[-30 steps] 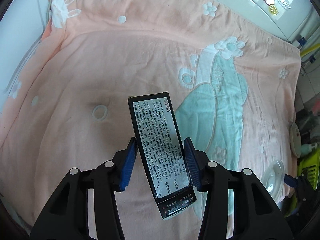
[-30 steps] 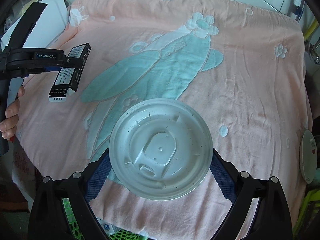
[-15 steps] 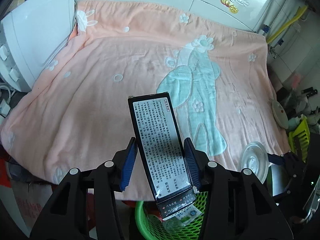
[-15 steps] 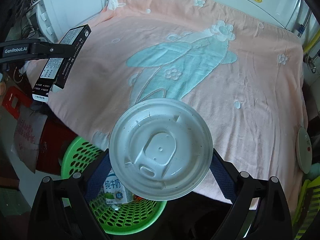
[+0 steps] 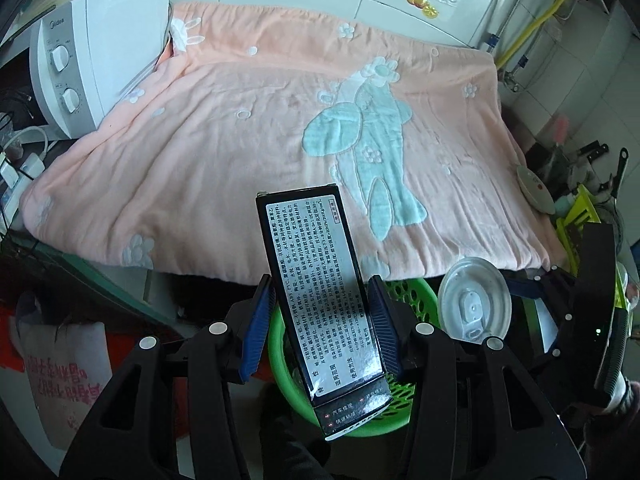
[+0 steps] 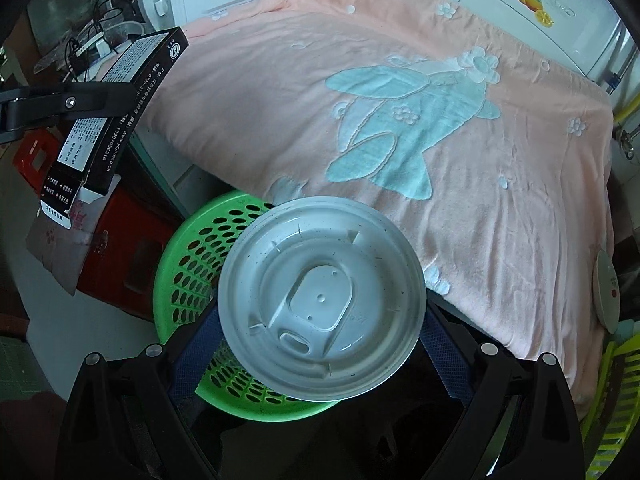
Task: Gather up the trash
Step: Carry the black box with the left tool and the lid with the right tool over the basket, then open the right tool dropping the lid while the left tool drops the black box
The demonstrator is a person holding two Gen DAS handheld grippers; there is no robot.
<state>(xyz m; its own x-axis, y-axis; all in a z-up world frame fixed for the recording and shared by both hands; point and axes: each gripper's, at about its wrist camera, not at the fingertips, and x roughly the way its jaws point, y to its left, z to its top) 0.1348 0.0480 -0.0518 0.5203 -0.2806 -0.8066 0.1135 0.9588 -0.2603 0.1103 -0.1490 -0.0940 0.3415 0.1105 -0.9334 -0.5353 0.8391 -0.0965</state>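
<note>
pinching the black box (image 5: 326, 300) lengthwise-forward, left gripper (image 5: 322, 316); right gripper (image 6: 320, 344) clamps flat lid (image 6: 320, 298).

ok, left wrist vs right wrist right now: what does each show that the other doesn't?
Left wrist only: the printed front panel of the black box, the white appliance's two knobs, a yellow pipe.
Right wrist only: the box's side with a phone number, the red crate beside the basket.
Both: pink blanket, green basket, white cup lid in the right gripper, box in the left gripper.
</note>
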